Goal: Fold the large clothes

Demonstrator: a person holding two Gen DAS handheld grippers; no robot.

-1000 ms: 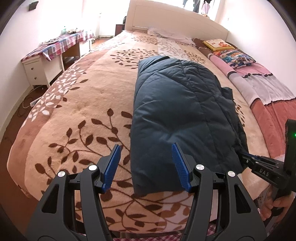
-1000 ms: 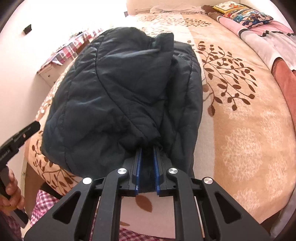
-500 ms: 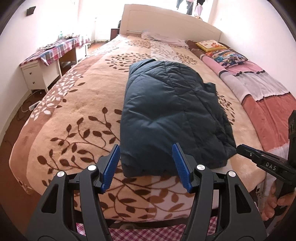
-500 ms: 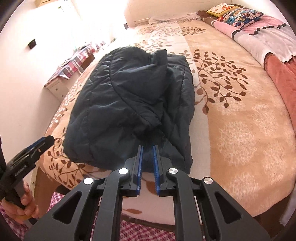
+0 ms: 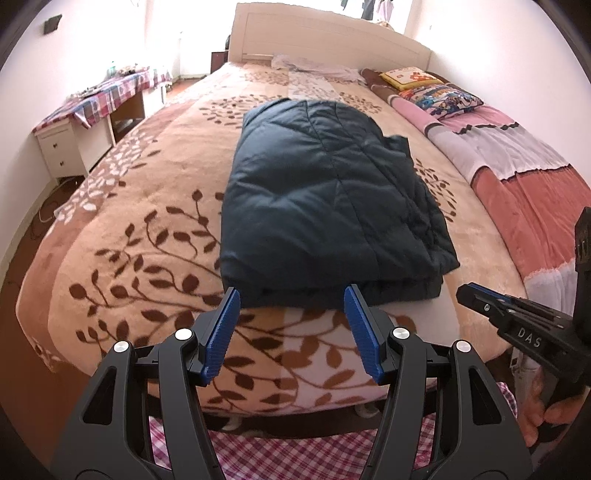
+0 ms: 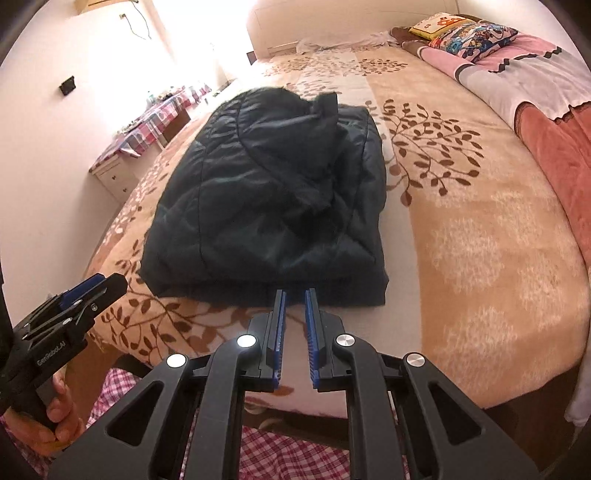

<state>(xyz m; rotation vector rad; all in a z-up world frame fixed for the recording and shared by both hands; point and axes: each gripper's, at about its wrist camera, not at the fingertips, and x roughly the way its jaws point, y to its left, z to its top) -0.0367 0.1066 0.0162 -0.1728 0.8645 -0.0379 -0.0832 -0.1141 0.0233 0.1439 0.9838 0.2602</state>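
Sunlit and pale-walled, the bedroom is filled by a wide bed under a tan plush blanket patterned with brown leafy branches.

At the foot of that bed, the left gripper, black-framed with 2 blue ribbed pads, has its jaws spread wide with nothing between them; it hangs clear of the fabric, just short of the bundle's near edge. The right gripper, of the same build, has its pads drawn close with a narrow slit showing between them and nothing caught in it; it too hangs just off that near edge. Each tool shows at the side of the other's view, with the person's fingers wrapped round the left handle.

Just beyond both tools lies the dark navy quilted puffer jacket, folded into a thick oblong that runs lengthwise toward the headboard, in the blanket's near half. A loose flap of it lies on top at the far end in the right wrist view.

Further out, a pink, grey and rust patchwork quilt runs along the right side, with 2 colourful cartoon-print pillows at its head. On the left stands a white drawer unit under a red checked cloth, and the white panelled headboard closes the far end.
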